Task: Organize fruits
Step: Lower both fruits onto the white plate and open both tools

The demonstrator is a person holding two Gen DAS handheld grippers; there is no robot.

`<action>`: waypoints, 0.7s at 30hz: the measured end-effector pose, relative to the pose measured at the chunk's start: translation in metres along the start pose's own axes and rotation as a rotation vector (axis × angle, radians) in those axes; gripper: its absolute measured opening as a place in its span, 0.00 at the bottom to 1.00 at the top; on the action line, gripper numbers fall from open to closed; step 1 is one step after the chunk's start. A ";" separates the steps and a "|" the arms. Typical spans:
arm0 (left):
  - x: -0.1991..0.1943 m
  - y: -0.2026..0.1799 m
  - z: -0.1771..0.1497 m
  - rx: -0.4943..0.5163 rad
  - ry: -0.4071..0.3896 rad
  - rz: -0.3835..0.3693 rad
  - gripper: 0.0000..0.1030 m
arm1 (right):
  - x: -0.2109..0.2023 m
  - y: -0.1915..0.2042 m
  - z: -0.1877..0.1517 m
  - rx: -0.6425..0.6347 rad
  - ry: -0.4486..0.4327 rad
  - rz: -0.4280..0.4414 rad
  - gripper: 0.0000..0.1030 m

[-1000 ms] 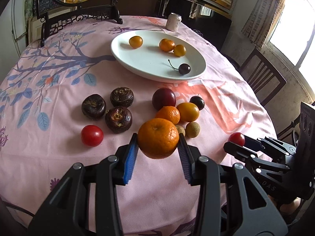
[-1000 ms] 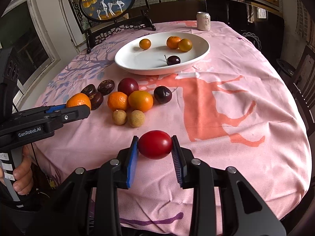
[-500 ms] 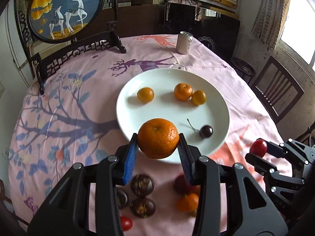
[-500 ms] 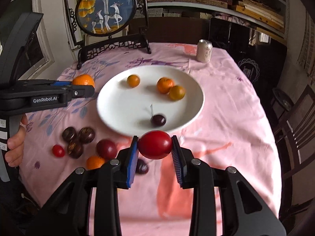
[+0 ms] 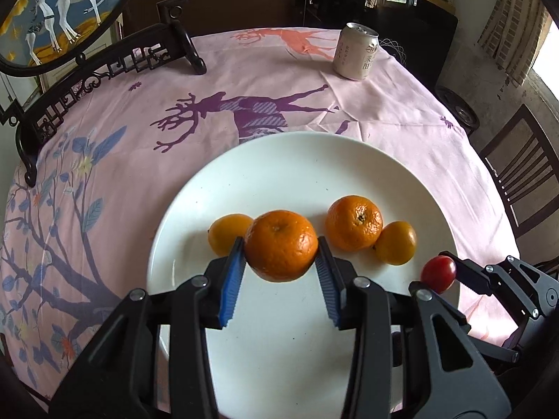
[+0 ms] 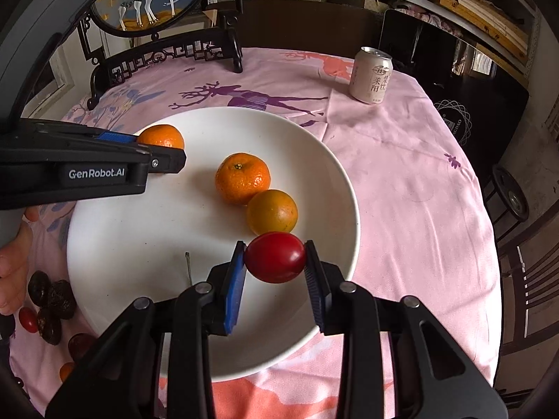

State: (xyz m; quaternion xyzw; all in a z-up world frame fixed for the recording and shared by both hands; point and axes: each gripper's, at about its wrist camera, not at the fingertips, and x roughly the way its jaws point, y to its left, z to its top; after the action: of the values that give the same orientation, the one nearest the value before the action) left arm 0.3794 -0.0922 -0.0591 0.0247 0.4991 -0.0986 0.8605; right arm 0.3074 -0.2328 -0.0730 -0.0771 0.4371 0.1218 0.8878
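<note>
My left gripper [image 5: 280, 248] is shut on a large mandarin [image 5: 281, 244] and holds it over the white plate [image 5: 286, 164]. On the plate lie a tangerine [image 5: 353, 222] and two small oranges [image 5: 396, 242] [image 5: 225, 232]. My right gripper [image 6: 274, 257] is shut on a red tomato [image 6: 274, 256] above the plate's right part [image 6: 335, 181]; it also shows in the left wrist view [image 5: 438, 274]. The left gripper shows in the right wrist view [image 6: 164, 150], over the plate's left side. A cherry stem [image 6: 188, 267] pokes out beside my right fingers.
A drink can [image 5: 355, 56] stands on the pink tablecloth [image 5: 401, 111] behind the plate. A framed deer screen [image 5: 63, 17] stands at the back left. Dark fruits [image 6: 52, 300] and a small tomato [image 6: 28, 319] lie left of the plate. Chairs [image 5: 524, 181] stand at right.
Both grippers have moved forward and lower over the plate, each still holding its fruit. The plate now fills the view; the loose fruits have fallen behind.
</note>
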 end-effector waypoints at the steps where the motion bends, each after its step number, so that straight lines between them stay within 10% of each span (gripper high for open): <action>1: 0.002 0.000 0.001 -0.002 0.005 -0.003 0.41 | 0.001 0.001 0.001 -0.007 -0.001 -0.002 0.33; 3: 0.000 0.000 0.004 -0.001 -0.005 0.000 0.51 | 0.001 0.003 0.003 -0.013 -0.012 -0.030 0.55; 10: -0.077 0.013 -0.028 -0.005 -0.133 -0.026 0.72 | -0.065 0.005 -0.016 0.046 -0.105 -0.014 0.56; 21: -0.168 0.050 -0.186 -0.063 -0.305 0.057 0.85 | -0.139 0.049 -0.121 0.156 -0.116 0.061 0.58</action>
State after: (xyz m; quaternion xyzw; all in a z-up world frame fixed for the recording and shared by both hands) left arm 0.1495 0.0068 -0.0098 -0.0034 0.3648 -0.0611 0.9291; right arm 0.1203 -0.2363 -0.0374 0.0128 0.3955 0.1187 0.9107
